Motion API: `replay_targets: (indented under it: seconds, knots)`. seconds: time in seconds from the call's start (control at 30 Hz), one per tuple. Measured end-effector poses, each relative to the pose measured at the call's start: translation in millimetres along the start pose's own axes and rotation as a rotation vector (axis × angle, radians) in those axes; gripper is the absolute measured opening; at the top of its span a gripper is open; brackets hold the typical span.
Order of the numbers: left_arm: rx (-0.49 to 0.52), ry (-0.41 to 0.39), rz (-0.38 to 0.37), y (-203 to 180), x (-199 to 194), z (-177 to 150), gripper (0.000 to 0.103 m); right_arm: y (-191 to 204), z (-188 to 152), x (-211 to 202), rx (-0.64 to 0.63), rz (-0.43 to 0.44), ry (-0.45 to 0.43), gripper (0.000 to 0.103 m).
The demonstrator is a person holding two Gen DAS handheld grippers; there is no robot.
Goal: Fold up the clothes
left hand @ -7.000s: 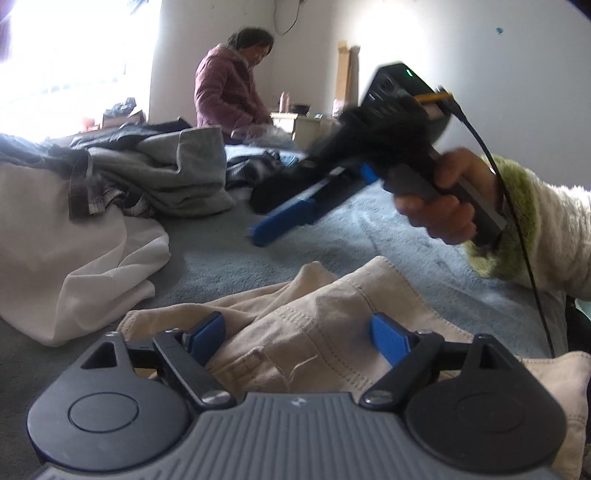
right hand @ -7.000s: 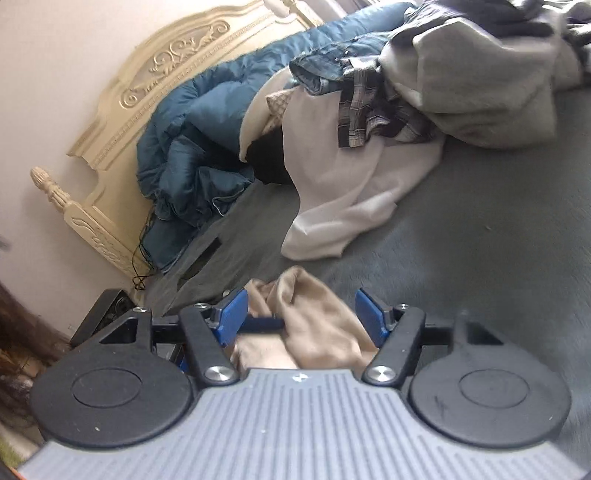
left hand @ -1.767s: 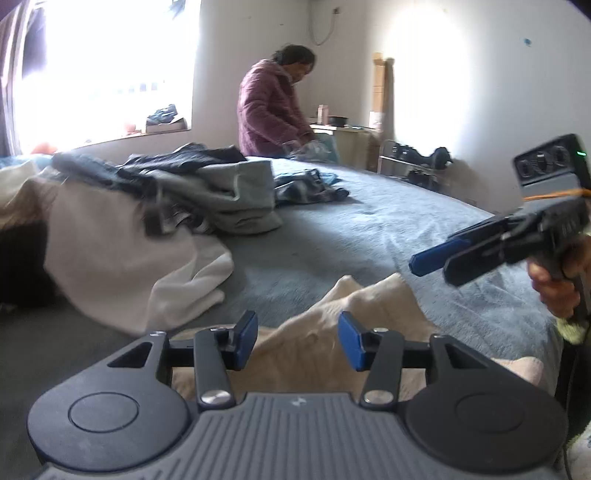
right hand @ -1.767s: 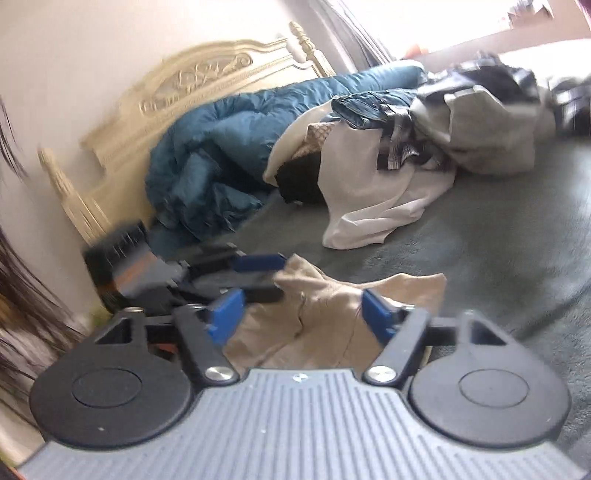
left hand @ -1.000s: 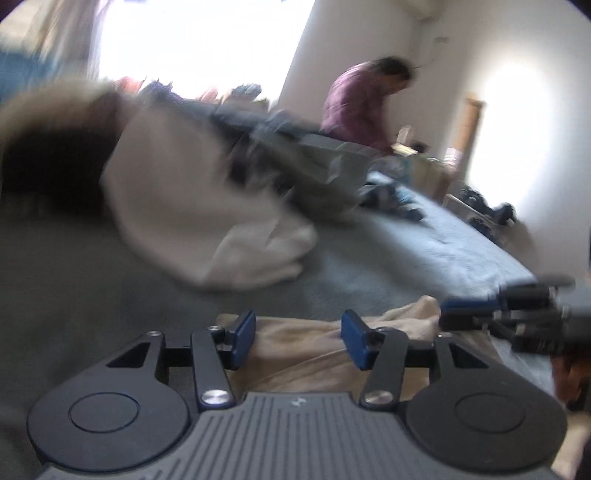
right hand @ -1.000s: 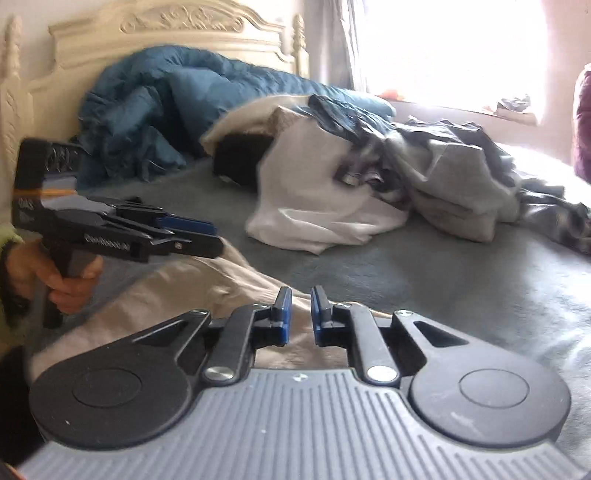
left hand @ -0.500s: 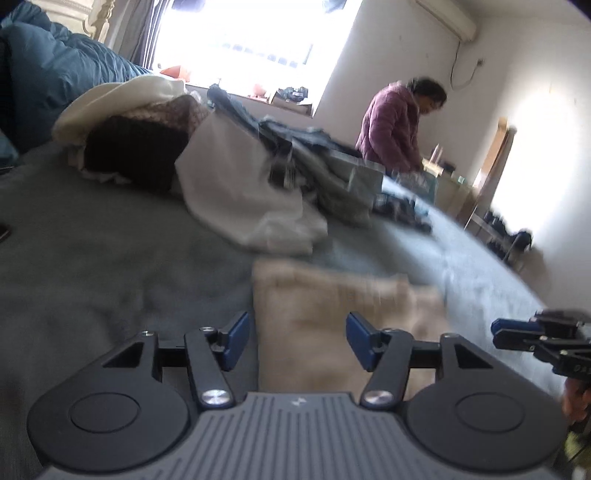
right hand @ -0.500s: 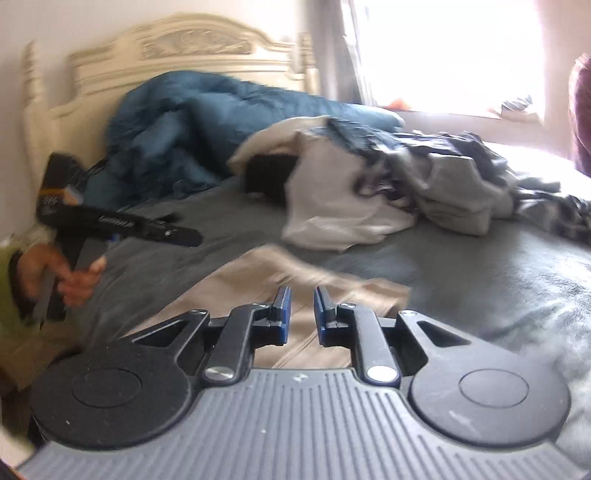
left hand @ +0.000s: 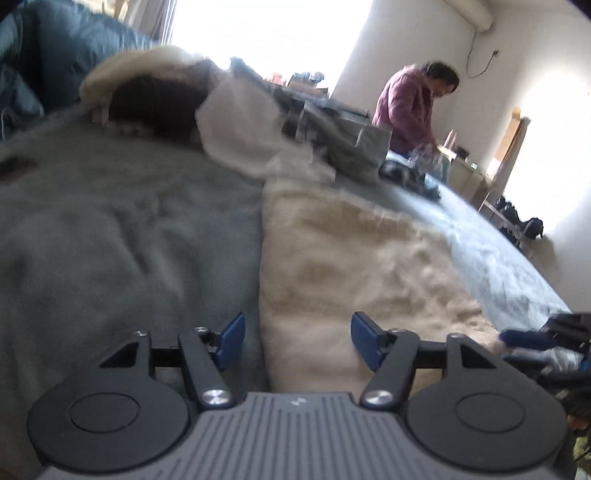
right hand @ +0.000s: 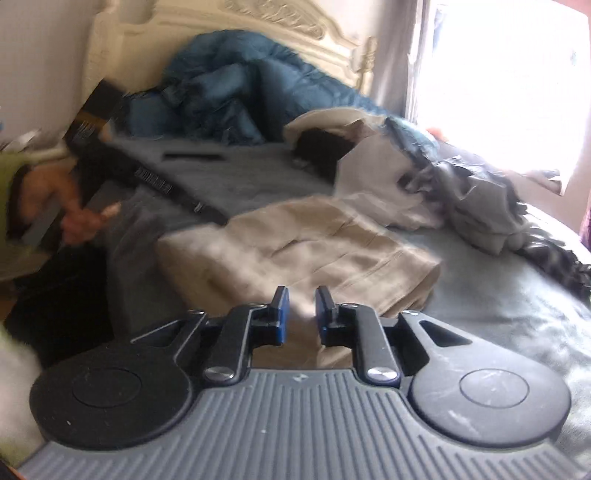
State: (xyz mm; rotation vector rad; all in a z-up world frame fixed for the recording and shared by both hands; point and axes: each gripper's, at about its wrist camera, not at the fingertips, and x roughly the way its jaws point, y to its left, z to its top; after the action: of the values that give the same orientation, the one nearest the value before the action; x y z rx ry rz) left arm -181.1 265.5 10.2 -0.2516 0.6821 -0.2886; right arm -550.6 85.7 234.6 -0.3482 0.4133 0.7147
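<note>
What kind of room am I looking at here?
Most likely a home bedroom. A bed with a carved cream headboard and a bunched blue duvet fills the view, a heap of unfolded clothes lies on its grey blanket, and tan trousers are laid flat for folding.

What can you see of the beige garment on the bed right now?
The beige garment looks like light tan woven cotton with stitched seams, perhaps trousers. It lies roughly flat and folded over in layers on the grey blanket, its far end reaching the pile of unfolded clothes. The left hand-held gripper frames its near edge with jaws opening, pads clear of the cloth. The right hand-held gripper sits over the near corner, jaws also opening, nothing visibly pinched. The pictures are blurred.
</note>
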Motion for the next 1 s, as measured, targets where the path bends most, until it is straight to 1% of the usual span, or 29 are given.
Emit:
replay_targets:
  seconds: [0.03,0.1,0.13,0.2,0.27,0.3,0.33,0.4,0.47,0.53,0.57,0.63,0.7,0.8,0.93,1.0]
  knots:
    - [-0.020,0.005,0.002,1,3,-2,0.065,2,-8,4,-0.004,0.000,0.026,0.022]
    - [-0.051,-0.005,-0.004,3,3,-1,0.065,6,-17,7,0.004,-0.014,0.020,0.023]
    - [-0.059,-0.010,-0.007,4,0,3,0.065,4,-15,5,0.027,-0.013,0.017,0.023]
    - [-0.065,-0.033,-0.020,5,-5,9,0.065,-5,-2,-1,0.113,0.001,0.004,0.024]
    - [-0.068,-0.044,-0.037,6,-7,15,0.067,-20,1,-14,0.234,0.032,-0.043,0.033]
    - [-0.073,-0.044,-0.049,7,-7,16,0.068,-28,2,-20,0.294,0.048,-0.066,0.046]
    - [-0.084,-0.040,-0.059,7,-3,19,0.069,-39,-2,-23,0.379,0.055,-0.089,0.060]
    - [-0.108,-0.020,-0.078,8,7,24,0.069,-62,-13,-24,0.569,0.066,-0.123,0.066]
    - [-0.124,0.015,-0.083,7,17,26,0.069,-86,-26,-20,0.781,0.073,-0.144,0.068]
    - [-0.128,0.008,-0.087,8,21,24,0.069,-104,-41,-11,0.972,0.082,-0.115,0.068]
    - [-0.133,0.006,-0.096,9,23,23,0.069,-109,-47,-7,1.036,0.089,-0.092,0.068]
    - [-0.156,-0.001,-0.113,13,25,21,0.069,-111,-55,0,1.097,0.121,-0.058,0.068]
    - [-0.168,0.001,-0.129,17,29,22,0.070,-111,-56,11,1.120,0.129,-0.007,0.069]
    - [-0.184,0.025,-0.163,24,41,26,0.070,-115,-54,29,1.149,0.129,0.035,0.071]
    - [-0.240,0.047,-0.223,34,62,34,0.069,-129,-49,54,1.203,0.166,0.063,0.074]
    - [-0.233,0.056,-0.235,34,70,40,0.069,-134,-46,62,1.226,0.178,0.078,0.075]
